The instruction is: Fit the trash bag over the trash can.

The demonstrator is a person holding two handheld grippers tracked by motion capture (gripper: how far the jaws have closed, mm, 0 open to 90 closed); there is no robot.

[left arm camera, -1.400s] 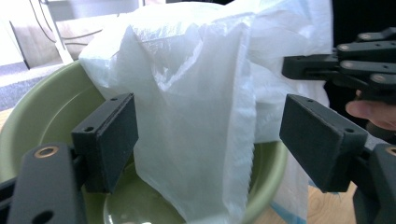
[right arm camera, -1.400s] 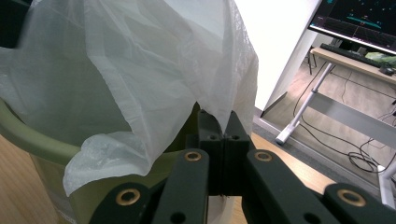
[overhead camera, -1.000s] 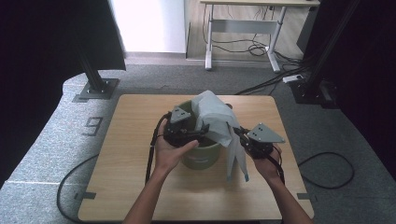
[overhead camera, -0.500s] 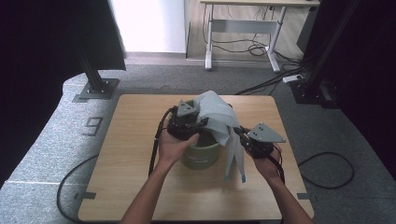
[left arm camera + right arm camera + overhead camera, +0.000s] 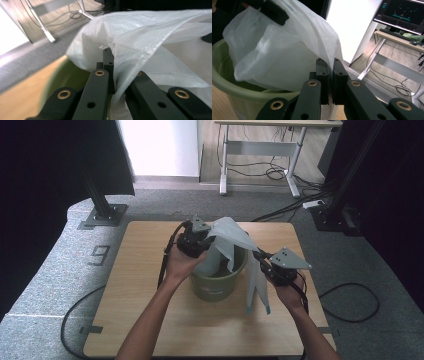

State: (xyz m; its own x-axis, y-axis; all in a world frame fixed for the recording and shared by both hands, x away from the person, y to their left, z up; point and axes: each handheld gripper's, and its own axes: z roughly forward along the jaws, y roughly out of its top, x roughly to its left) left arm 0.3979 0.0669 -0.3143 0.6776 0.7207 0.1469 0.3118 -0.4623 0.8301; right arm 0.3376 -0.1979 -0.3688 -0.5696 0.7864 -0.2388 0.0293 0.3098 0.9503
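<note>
You are gripping the white plastic bag (image 5: 231, 237) with both tools above the green bucket (image 5: 220, 281), which is standing near the middle of the wooden table (image 5: 130, 290). Your left gripper (image 5: 196, 241) is hovering over the bucket's left rim; its jaws have just been closing and are now pinching a fold of the bag (image 5: 140, 42) between them. Your right gripper (image 5: 265, 265) is sitting just right of the bucket, jaws pressed narrow on the bag's edge (image 5: 329, 53). The film is stretching between the two tools, part of it dipping into the bucket (image 5: 227, 82) and a strip hanging down outside the bucket's right wall.
</note>
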